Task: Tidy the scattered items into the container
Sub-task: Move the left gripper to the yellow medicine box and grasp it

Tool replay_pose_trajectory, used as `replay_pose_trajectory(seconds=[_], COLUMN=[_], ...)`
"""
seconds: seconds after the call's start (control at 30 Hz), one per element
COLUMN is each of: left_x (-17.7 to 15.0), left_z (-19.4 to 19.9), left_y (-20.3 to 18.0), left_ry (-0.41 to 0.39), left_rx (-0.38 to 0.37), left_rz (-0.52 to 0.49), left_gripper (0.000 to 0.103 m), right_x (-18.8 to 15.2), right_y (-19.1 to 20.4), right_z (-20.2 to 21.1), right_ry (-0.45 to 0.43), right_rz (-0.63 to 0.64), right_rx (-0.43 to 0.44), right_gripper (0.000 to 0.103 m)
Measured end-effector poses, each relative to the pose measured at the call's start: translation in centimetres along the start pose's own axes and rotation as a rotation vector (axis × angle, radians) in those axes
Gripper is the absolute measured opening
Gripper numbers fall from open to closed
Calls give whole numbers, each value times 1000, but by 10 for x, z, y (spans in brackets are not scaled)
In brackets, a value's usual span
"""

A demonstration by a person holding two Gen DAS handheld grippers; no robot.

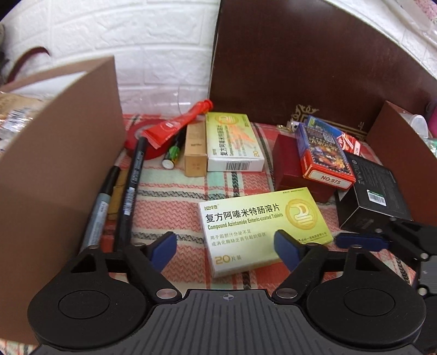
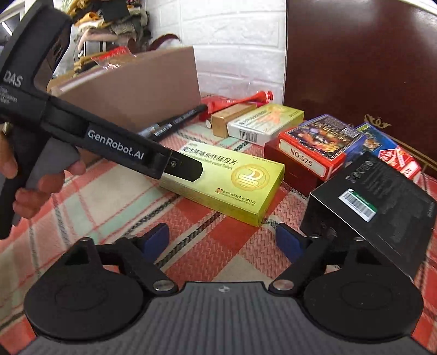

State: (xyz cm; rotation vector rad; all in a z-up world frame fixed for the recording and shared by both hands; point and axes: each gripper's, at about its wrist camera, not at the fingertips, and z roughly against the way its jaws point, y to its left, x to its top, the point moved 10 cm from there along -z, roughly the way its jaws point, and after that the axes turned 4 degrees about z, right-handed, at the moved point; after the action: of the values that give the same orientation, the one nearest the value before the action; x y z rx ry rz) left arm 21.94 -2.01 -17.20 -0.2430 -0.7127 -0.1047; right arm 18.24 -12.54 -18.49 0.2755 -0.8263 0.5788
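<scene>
A yellow-green tablet box (image 1: pixel 262 229) lies flat on the checked cloth (image 1: pixel 169 191), with my open left gripper (image 1: pixel 225 245) low over its near end, one blue pad on each side. It also shows in the right wrist view (image 2: pixel 232 185), under the left gripper's body (image 2: pixel 114 147). My right gripper (image 2: pixel 222 240) is open and empty, just in front of a black box (image 2: pixel 382 202). A cardboard box (image 1: pixel 54 163) stands at the left. Further back lie a second tablet box (image 1: pixel 232 142), a gold box (image 1: pixel 195 153), a red tube (image 1: pixel 177 125), two pens (image 1: pixel 131 196), and card packs (image 1: pixel 322 153).
A dark brown headboard (image 1: pixel 314 54) and a white brick wall (image 1: pixel 136 35) close off the back. A brown cardboard flap (image 1: pixel 404 153) stands at the right. A red tape roll (image 1: pixel 136 136) lies by the pens. Clothes (image 2: pixel 109 21) are piled behind the cardboard box.
</scene>
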Motion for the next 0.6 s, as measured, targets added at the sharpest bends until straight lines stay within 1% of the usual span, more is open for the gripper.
replay_pose_trajectory(seconds=[0.07,0.17,0.2,0.23,0.3,0.33,0.37,0.4,0.6], left_x=[2,4,4,4,5,5,5,4,-14], left_z=[-4,-7,-8,-8,-9,-9,-9,-8,7], left_y=[1,1,1,0,0,-1,-1,-2,-5], left_ry=[2,2,2,3,3,3,2,1,27], left_rx=[-23,-56,-65,-74,-92,-101,-103,-101,-105], left_rz=[7,16,18,20,24,26,24,22,33], left_gripper=[82,77,75,70,66,62,60,60,59], right_x=[3,8,9,11,13,13,13,13,5], right_y=[-3,-6,-8,-10,-13,-13,-12,-11,-3], right_z=[-5,-10,-12,-13,-16,-16,-16,-15,-1], right_ry=[-10,-22,-23,-24,-24,-22,-21,-19,15], right_rz=[8,20,15,11,4,8,10,9,16], right_rx=[-13,-36,-44,-53,-68,-71,-71,-65,-40], right_gripper=[83,78,75,72,72,72,70,64,60])
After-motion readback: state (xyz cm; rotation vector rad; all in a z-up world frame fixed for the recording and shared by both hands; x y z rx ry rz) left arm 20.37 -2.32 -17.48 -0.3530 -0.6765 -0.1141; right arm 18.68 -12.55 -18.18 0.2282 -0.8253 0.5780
